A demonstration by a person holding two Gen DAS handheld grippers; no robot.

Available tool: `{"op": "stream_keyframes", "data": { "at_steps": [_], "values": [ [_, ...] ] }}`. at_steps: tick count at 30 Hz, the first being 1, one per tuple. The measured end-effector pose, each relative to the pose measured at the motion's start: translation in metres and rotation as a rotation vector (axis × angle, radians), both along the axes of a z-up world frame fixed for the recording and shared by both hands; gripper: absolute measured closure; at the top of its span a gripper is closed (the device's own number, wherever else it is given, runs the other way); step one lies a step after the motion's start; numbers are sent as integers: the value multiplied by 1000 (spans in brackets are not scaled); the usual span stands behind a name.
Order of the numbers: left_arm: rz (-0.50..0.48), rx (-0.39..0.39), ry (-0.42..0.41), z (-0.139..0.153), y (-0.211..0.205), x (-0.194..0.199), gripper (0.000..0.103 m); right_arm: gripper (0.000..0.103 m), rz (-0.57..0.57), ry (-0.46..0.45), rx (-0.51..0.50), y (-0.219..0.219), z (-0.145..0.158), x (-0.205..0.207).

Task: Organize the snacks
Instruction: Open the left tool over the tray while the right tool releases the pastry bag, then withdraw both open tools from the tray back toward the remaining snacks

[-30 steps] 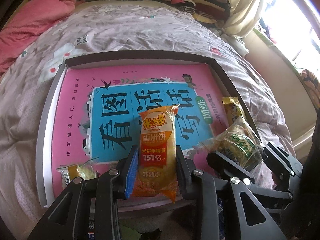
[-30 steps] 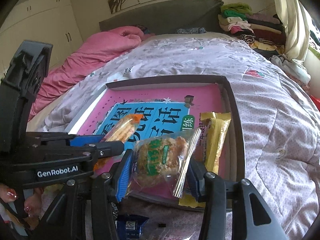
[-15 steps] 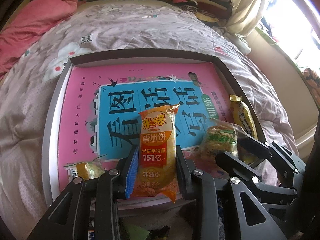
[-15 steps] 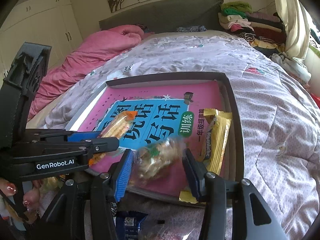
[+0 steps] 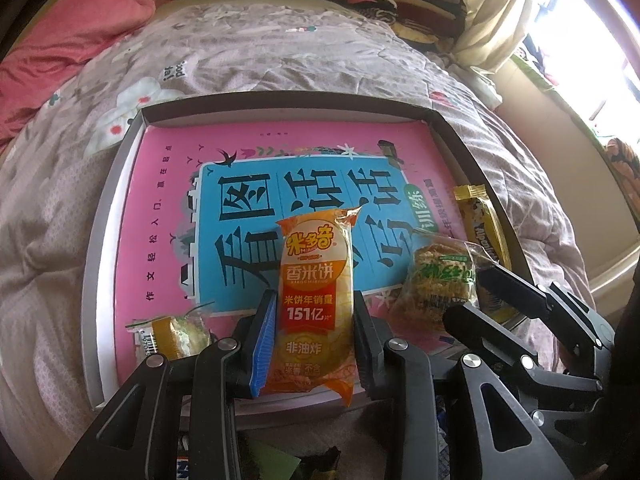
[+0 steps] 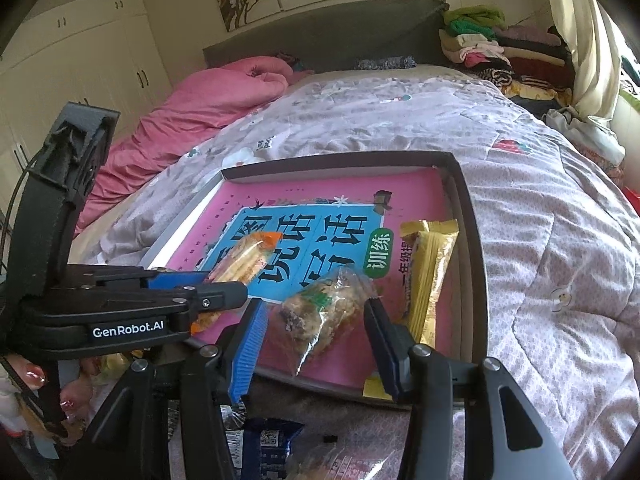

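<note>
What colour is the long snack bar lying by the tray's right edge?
Yellow-gold; the long snack bar shows best in the right wrist view.

A pink blanket (image 6: 208, 120) and folded clothes (image 6: 492, 50) lie on the bed's floral quilt (image 6: 400, 120).

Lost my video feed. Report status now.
Left gripper shut on orange rice cracker pack. Right gripper open around clear cake packet, which lies in the tray. Nothing blocking.

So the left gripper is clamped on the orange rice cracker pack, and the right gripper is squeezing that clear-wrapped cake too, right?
Not quite. The left gripper is clamped on the orange rice cracker pack, but the right gripper is open: the clear-wrapped cake lies in the tray between its fingers with gaps on both sides, as the right wrist view shows.
</note>
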State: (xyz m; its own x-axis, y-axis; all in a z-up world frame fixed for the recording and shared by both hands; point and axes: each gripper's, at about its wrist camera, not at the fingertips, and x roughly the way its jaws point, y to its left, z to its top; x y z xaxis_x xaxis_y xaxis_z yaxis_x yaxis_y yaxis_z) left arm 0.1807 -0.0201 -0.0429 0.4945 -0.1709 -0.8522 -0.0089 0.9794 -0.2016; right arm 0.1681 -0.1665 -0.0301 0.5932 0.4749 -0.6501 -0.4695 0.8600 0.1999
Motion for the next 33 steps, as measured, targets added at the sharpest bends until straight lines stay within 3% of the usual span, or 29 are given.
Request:
{"op": "stream_keyframes", "data": {
  "at_steps": [19, 22, 33],
  "values": [
    [3, -20, 10, 4, 1, -6, 61, 50, -9, -11, 21, -5, 4, -2],
    [7, -31, -1, 10, 3, -8, 51, 50, -15, -22, 26, -7, 6, -3],
    [13, -48, -58, 33, 10, -19, 46, 47, -26, -49, 70, -14, 15, -6]
  ]
}}
